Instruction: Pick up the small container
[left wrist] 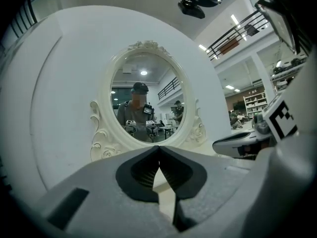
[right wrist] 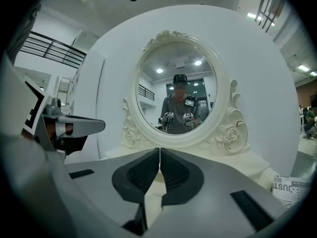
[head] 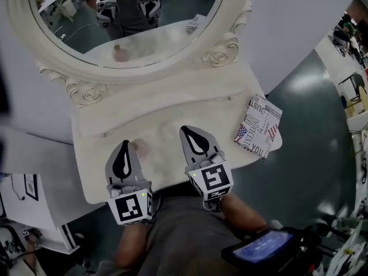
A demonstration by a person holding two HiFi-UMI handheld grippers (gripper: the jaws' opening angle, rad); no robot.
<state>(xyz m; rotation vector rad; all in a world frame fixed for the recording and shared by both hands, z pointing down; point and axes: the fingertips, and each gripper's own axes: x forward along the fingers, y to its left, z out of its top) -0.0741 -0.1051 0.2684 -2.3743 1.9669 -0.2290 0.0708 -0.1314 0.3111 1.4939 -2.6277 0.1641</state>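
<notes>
Head view: left tool [head: 124, 144], right tool [head: 185, 130] closed, empty, above cream vanity top [head: 172, 105]; grey floor [head: 299, 154].

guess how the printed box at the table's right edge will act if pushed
The printed box looks like thin, flat-sided card, so it is probably light and would slide, not roll. It lies at the table edge with one corner seemingly overhanging, so a push might tip it off.

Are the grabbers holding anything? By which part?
Nothing is held. The left gripper and the right gripper are both shut and empty. The small container sits beside the left one.
</notes>
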